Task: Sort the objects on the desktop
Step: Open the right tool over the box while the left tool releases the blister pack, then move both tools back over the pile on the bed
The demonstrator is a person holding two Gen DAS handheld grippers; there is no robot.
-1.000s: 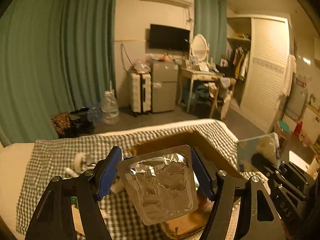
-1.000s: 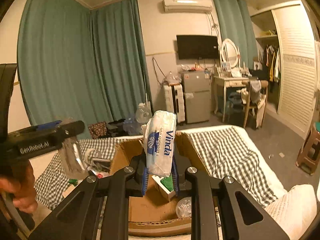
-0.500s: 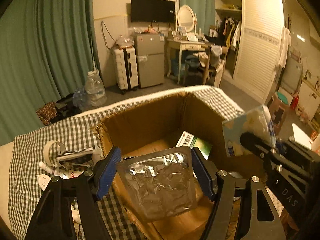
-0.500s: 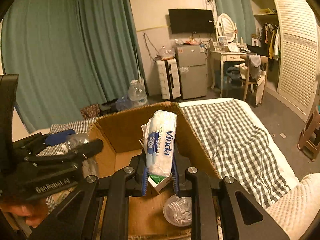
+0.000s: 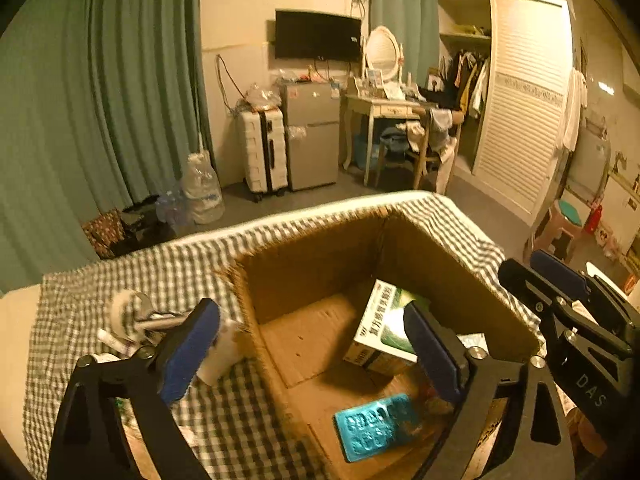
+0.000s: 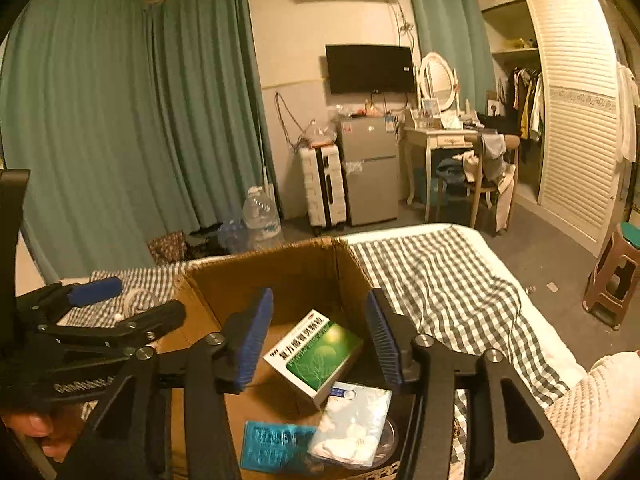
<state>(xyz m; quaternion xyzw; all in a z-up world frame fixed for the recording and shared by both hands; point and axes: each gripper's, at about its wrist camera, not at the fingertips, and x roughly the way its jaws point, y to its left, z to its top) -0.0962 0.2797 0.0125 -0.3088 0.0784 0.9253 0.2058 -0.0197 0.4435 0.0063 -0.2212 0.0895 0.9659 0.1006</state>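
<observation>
— Above the cardboard box (image 5: pixel 316 264) on the checked cloth (image 6: pixel 440 280), what are the two grippers doing?

— The left gripper (image 5: pixel 312 356) hangs over the box's near corner, its jaws wide apart and opening, nothing between them. The right gripper (image 6: pixel 316 340) hovers over the box too, jaws apart and opening, also empty.

— And the sorted things?

— All lie on the box floor. A green and white medicine box (image 6: pixel 314 354) rests tilted near the far wall. A teal blister pack (image 5: pixel 376 426) lies flat at the near edge, and a white tissue packet (image 6: pixel 352 424) sits just beside it, over a clear round lid (image 6: pixel 386 442).

— Anything outside the box?

— A roll of tape (image 5: pixel 128 312) and small tubes lie on the cloth to its left. A hand (image 6: pixel 48 432) grips the left gripper's handle.
</observation>
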